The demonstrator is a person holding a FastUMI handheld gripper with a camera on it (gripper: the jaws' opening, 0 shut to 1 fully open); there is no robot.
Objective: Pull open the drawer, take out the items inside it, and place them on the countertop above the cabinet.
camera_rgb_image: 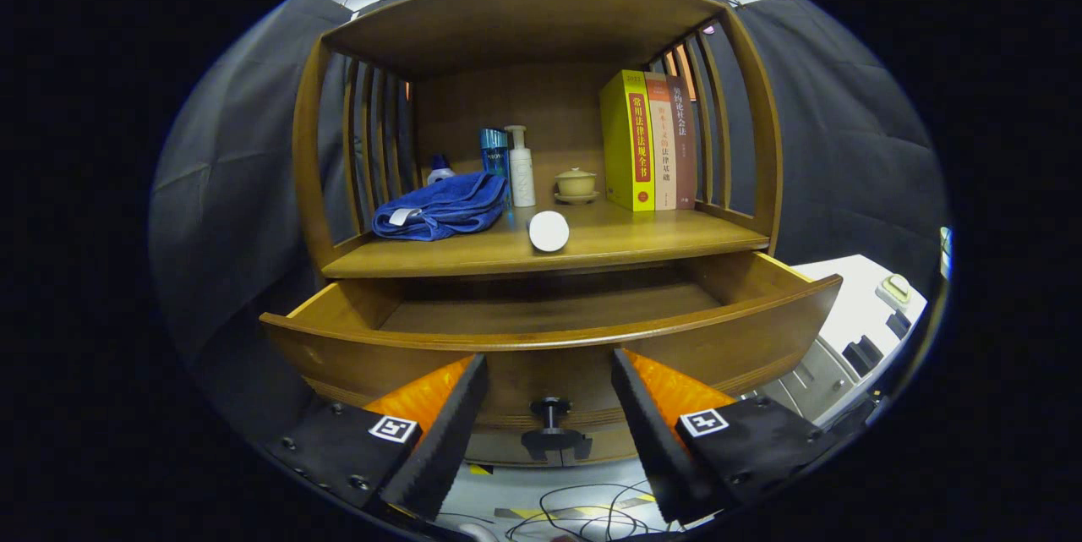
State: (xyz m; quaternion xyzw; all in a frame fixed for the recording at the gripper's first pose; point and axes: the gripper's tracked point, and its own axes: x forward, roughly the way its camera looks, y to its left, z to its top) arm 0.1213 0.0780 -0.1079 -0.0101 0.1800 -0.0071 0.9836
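The tongs were wide open w/ nothing between the two fingers. They hung just in front of the drawer, which was pulled out. The drawer's dark knob sat in the gap between the fingers, not touched.

The part of the drawer floor that showed looked bare, but the front wall hid the near bit, so I couldn't tell if sth was left in there.

Beyond the fingers, up on the countertop, lay a white tube, its round end facing the tongs. It was right at the front edge. It looked smooth and round, so it could prob roll off and drop into the drawer if the cabinet got bumped. A hard push on the drawer could cause that shake.

Left of the tube was a soft blue towel, all bunched up. Behind it stood a blue bottle and a white pump bottle, tall and thin, easy to tip. A small lidded cup sat on a saucer. Three books stood to the right, hard and flat.

The cabinet was shiny brown wood w/ curved sides and thin slats. The fingers had bumpy black pads and orange sides.
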